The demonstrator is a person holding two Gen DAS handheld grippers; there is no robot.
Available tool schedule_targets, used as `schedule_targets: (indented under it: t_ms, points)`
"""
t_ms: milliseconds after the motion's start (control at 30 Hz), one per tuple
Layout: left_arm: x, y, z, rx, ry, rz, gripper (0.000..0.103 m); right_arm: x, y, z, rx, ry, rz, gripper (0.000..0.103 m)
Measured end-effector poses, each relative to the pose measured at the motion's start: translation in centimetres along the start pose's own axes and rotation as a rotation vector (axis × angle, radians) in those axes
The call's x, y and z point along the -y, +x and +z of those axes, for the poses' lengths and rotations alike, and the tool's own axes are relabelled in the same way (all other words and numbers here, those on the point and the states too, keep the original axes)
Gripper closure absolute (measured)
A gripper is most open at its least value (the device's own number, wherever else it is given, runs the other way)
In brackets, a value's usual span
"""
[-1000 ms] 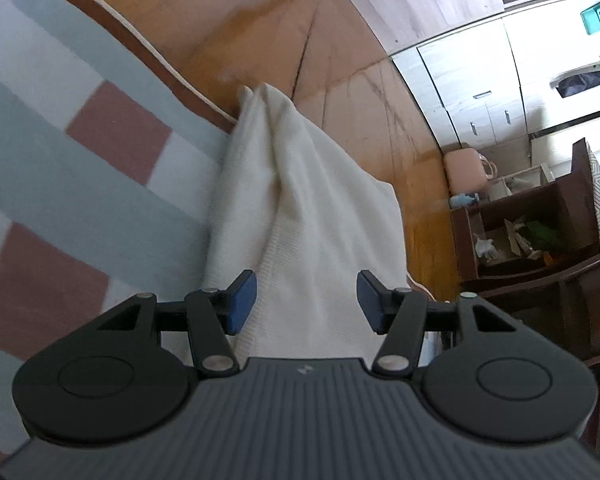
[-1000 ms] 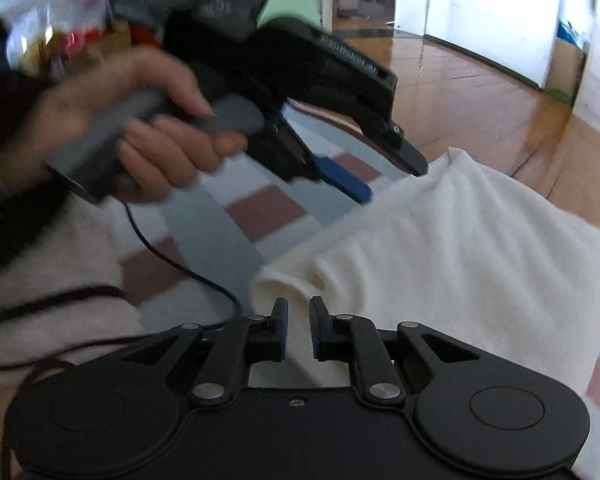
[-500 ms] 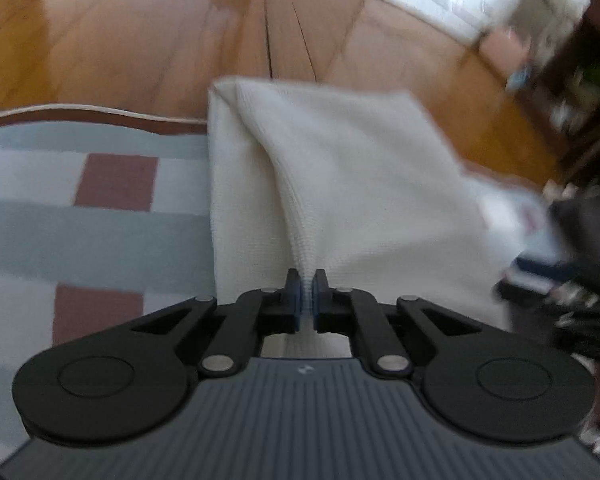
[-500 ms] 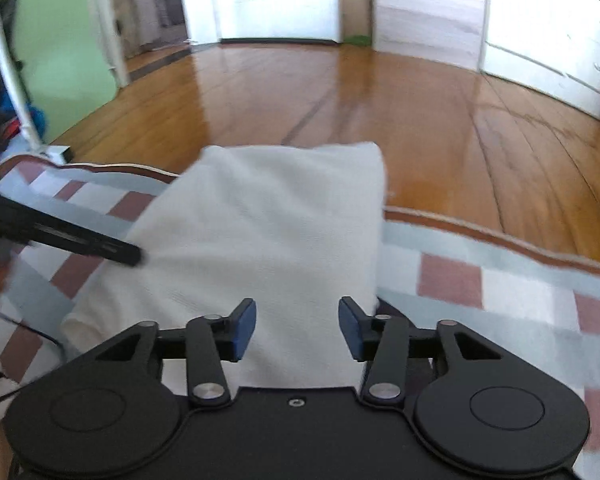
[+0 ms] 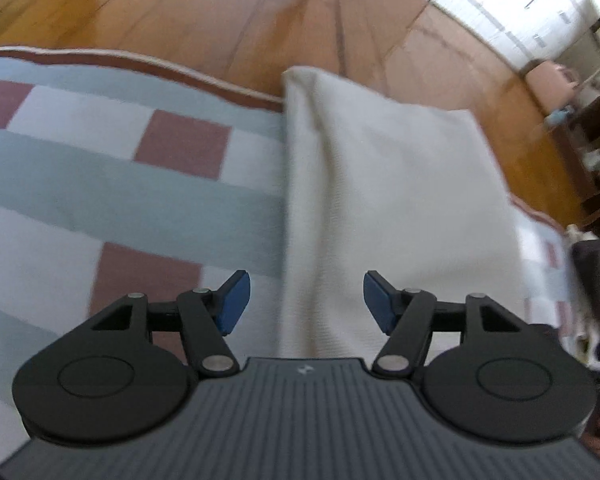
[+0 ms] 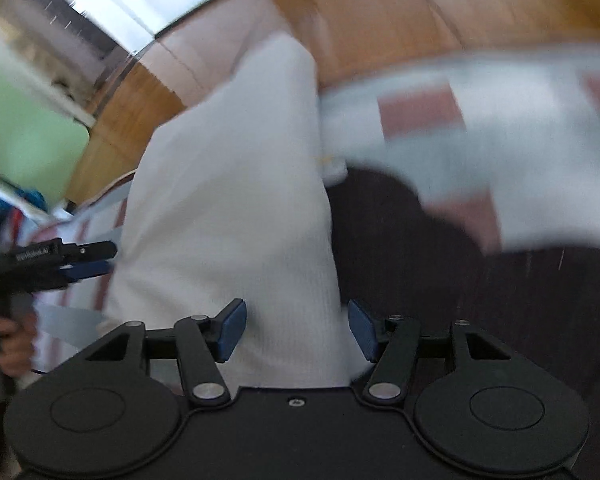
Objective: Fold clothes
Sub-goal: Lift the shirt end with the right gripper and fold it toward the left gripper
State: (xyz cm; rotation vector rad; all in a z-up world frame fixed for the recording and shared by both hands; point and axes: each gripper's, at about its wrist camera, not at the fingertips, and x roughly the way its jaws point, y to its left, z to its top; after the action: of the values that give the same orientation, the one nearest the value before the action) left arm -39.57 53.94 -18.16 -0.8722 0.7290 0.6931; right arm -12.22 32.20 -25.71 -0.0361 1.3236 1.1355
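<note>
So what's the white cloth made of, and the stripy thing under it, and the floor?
The white cloth looks like soft knit fabric: fine ribbed texture, matte, limp folds. The stripy blanket seems a woven, matte textile with a corded edge; blur hides its weave. The floor looks like varnished wood: plank seams, grain and glossy reflections.

A checked blanket (image 5: 112, 196) in pale blue, white and brick-red squares covers the near ground, its brown-piped edge running along the far side. Beyond that, bare wooden floor (image 5: 228, 8). Lying directly on the blanket, right of centre, a folded cream cloth (image 5: 384, 200), its far end reaching past the piping.
</note>
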Motion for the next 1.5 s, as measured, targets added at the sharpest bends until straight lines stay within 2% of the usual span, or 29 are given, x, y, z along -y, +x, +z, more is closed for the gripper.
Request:
schedule_targets:
  t_ms: [67, 200, 300, 333, 367, 400, 467, 533, 600, 667, 733, 800, 867, 967, 1000, 1033, 1067, 1133, 1200, 1233, 1267, 1300, 1333, 1433, 1500]
  points:
    - [1.0, -0.1, 0.0, 0.018, 0.032, -0.047, 0.041, 1.3, 0.8, -0.6, -0.047, 0.085, 0.071, 0.033]
    - [3.5, 0.1, -0.4, 0.034, 0.135, -0.093, 0.041, 1.5, 0.9, -1.2, -0.036, 0.080, 0.128, 0.034]
    - [5.4, 0.1, -1.0, 0.042, 0.226, -0.124, 0.041, 1.2, 1.0, -1.5, -0.031, 0.043, 0.151, 0.043]
    - [5.9, 0.0, -1.3, 0.045, 0.252, -0.138, 0.041, 0.9, 1.0, -1.5, -0.027, 0.014, 0.156, 0.053]
    - [6.4, -0.2, -1.5, 0.048, 0.274, -0.154, 0.041, 0.6, 1.0, -1.6, -0.023, -0.015, 0.161, 0.069]
    - [6.9, -0.4, -1.7, 0.052, 0.296, -0.170, 0.041, 0.2, 0.9, -1.7, -0.015, -0.045, 0.168, 0.076]
    - [7.7, -0.6, -2.0, 0.054, 0.337, -0.219, 0.041, -0.6, 0.1, -1.3, 0.022, -0.095, 0.198, 0.079]
    - [9.4, -1.1, -2.8, 0.046, 0.420, -0.299, 0.040, -0.9, -0.7, -0.1, 0.038, -0.051, 0.265, 0.080]
    - [11.1, -1.6, -3.8, 0.044, 0.494, -0.355, 0.033, -1.3, -1.1, 0.9, 0.038, -0.012, 0.308, 0.080]
    - [12.5, -1.9, -4.7, 0.041, 0.548, -0.394, 0.028, -2.3, -1.2, 1.9, 0.022, -0.031, 0.319, 0.080]
    - [13.4, -1.6, -5.2, 0.031, 0.552, -0.411, 0.027, -3.4, -1.3, 2.8, 0.005, -0.051, 0.330, 0.080]
    - [13.9, -1.0, -5.3, 0.025, 0.533, -0.420, 0.023, -4.3, -1.4, 3.8, -0.011, -0.065, 0.349, 0.080]
    - [14.1, -0.7, -5.4, 0.051, 0.543, -0.378, 0.013, -4.4, -1.3, 4.6, -0.029, -0.056, 0.389, 0.080]
    - [14.2, 0.2, -5.4, 0.078, 0.559, -0.310, 0.012, -5.1, -1.0, 5.6, -0.068, -0.050, 0.425, 0.080]
    - [14.0, 0.5, -5.3, 0.073, 0.552, -0.294, 0.016, -5.4, -0.9, 5.7, -0.074, -0.057, 0.432, 0.080]
    - [13.8, 0.8, -5.1, 0.063, 0.537, -0.281, 0.040, -5.7, -0.8, 5.8, -0.081, -0.064, 0.439, 0.080]
    - [13.6, 0.9, -4.9, 0.050, 0.529, -0.274, 0.064, -6.0, -0.6, 5.9, -0.088, -0.073, 0.438, 0.079]
    - [13.5, 0.8, -5.0, 0.076, 0.544, -0.201, 0.073, -6.2, -0.4, 6.3, -0.100, -0.090, 0.412, 0.075]
    - [13.2, 0.4, -5.0, 0.110, 0.550, -0.131, 0.074, -5.1, -0.6, 7.6, -0.076, -0.051, 0.421, 0.075]
    - [12.6, 0.1, -4.6, 0.117, 0.531, -0.126, 0.074, -4.6, -0.7, 8.2, -0.064, -0.032, 0.425, 0.068]
    - [12.0, -0.1, -4.3, 0.118, 0.502, -0.132, 0.074, -4.0, -0.9, 8.8, -0.051, -0.013, 0.429, 0.044]
    - [11.3, -0.3, -3.8, 0.116, 0.463, -0.148, 0.074, -3.5, -1.0, 9.4, -0.039, 0.006, 0.433, 0.034]
    - [10.9, -0.4, -3.5, 0.116, 0.436, -0.158, 0.074, -3.0, -1.1, 10.0, -0.027, 0.026, 0.437, 0.028]
    - [10.7, -0.7, -3.1, 0.124, 0.421, -0.165, 0.074, -1.3, -1.4, 11.9, 0.010, 0.083, 0.449, 0.026]
    - [10.6, -0.8, -3.1, 0.124, 0.410, -0.172, 0.074, 0.3, 0.2, 13.2, -0.020, 0.170, 0.454, 0.024]
